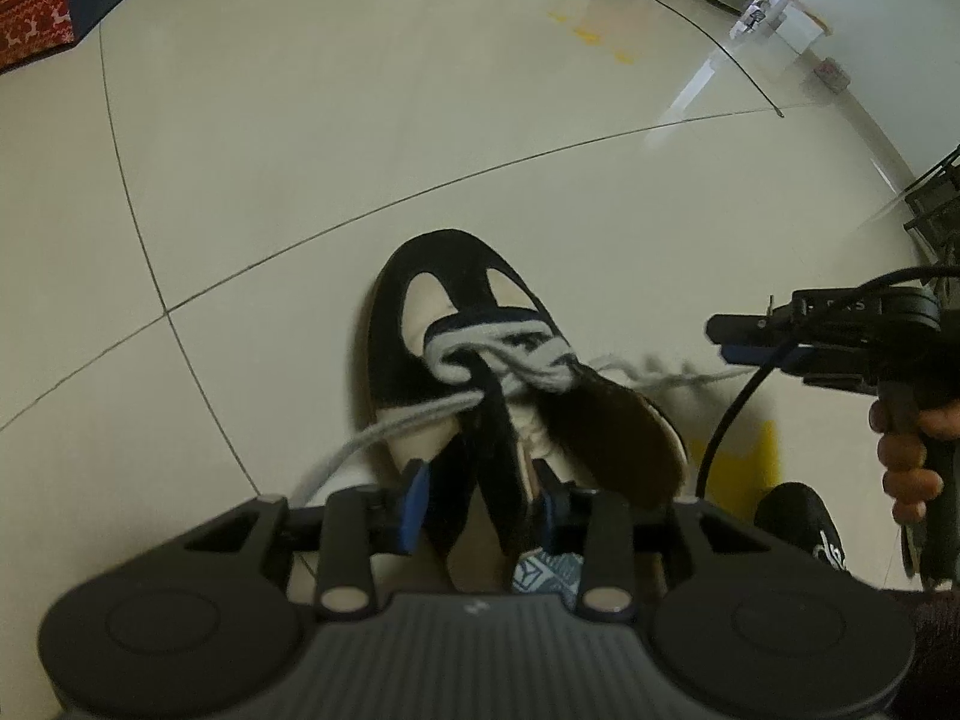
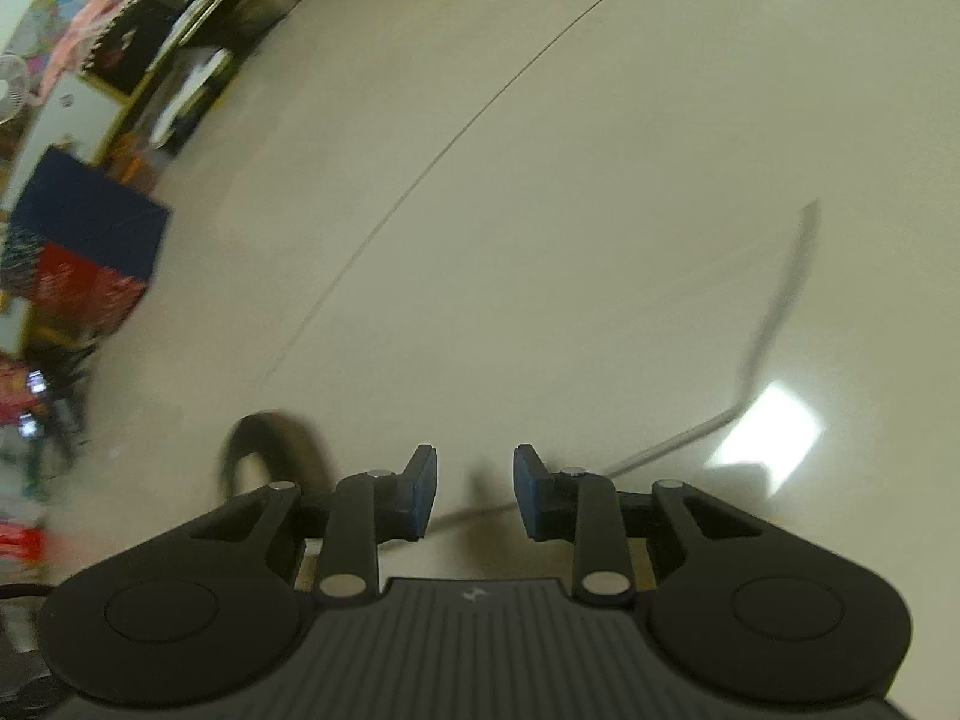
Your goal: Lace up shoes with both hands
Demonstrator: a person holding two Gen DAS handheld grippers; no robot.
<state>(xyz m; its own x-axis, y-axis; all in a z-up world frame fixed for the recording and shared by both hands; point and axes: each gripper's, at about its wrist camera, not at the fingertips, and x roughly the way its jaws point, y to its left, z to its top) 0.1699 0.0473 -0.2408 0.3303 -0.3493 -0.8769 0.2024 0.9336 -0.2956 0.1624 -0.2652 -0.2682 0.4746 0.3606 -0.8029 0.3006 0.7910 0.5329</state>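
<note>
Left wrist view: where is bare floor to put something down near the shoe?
Bare tile lies beyond the shoe's toe and left of it, up to the red box. Right of it is crowded: lace, right gripper.

Black-and-cream shoe (image 1: 480, 372), upright on the tiled floor (image 1: 300, 150), toe pointing away. Grey-white lace (image 1: 498, 360) bunched and crossed over the tongue, above the shoe's opening; one strand trailing left of the shoe, the other stretched taut to its right, blurred.
</note>
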